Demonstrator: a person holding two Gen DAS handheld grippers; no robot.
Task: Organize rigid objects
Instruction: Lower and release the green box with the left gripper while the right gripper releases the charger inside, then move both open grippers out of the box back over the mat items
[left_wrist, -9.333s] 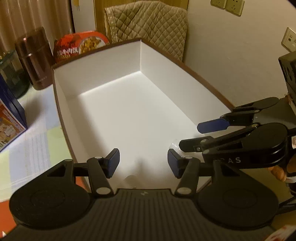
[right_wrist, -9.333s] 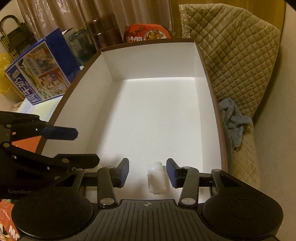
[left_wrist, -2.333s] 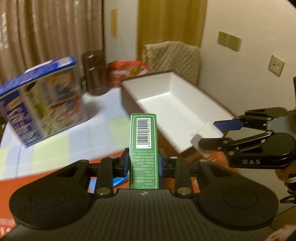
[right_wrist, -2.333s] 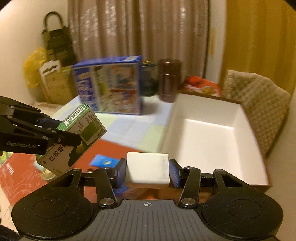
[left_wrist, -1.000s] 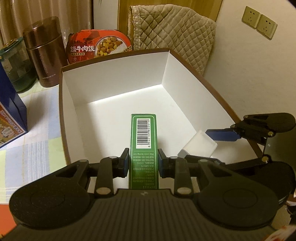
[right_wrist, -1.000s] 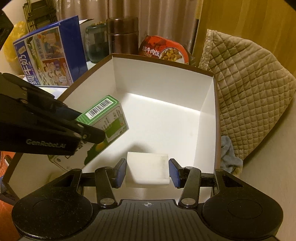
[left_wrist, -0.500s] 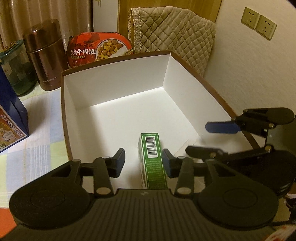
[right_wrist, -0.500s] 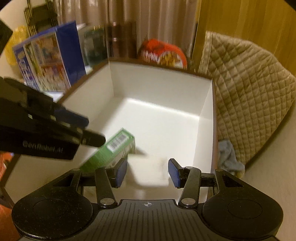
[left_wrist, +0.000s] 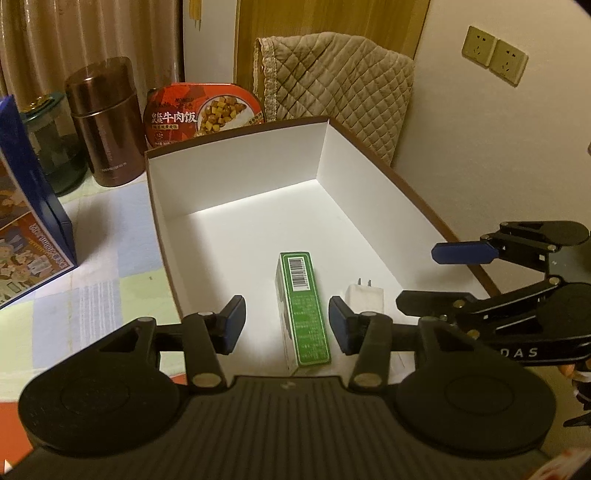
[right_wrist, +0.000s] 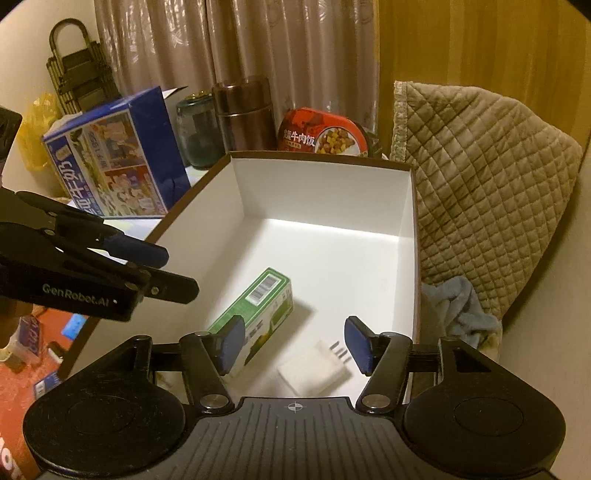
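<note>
A green carton (left_wrist: 303, 309) with a barcode lies flat on the floor of the white box (left_wrist: 236, 177), near its front end. Beside it on the right lies a white plug adapter (left_wrist: 365, 297) with its prongs pointing away. My left gripper (left_wrist: 287, 322) hovers above the carton, its jaws opening, its pads clear of the carton. In the right wrist view, the carton (right_wrist: 258, 314) and the adapter (right_wrist: 314, 369) lie in the box (right_wrist: 406, 236). My right gripper (right_wrist: 293, 345) hangs over the adapter, its jaws opening, touching nothing.
Behind the box stand a red ready-meal tub (left_wrist: 203, 114), a brown canister (left_wrist: 105, 125) and a dark glass jar (left_wrist: 51, 147). A blue milk carton box (right_wrist: 118, 155) stands left of it. A quilted chair back (right_wrist: 487, 192) and a blue cloth (right_wrist: 461, 306) are on the right.
Both grippers have let go: the green carton and the white adapter dropped onto the box floor. Both pairs of jaws have spread and both grippers have lifted and drawn back.
</note>
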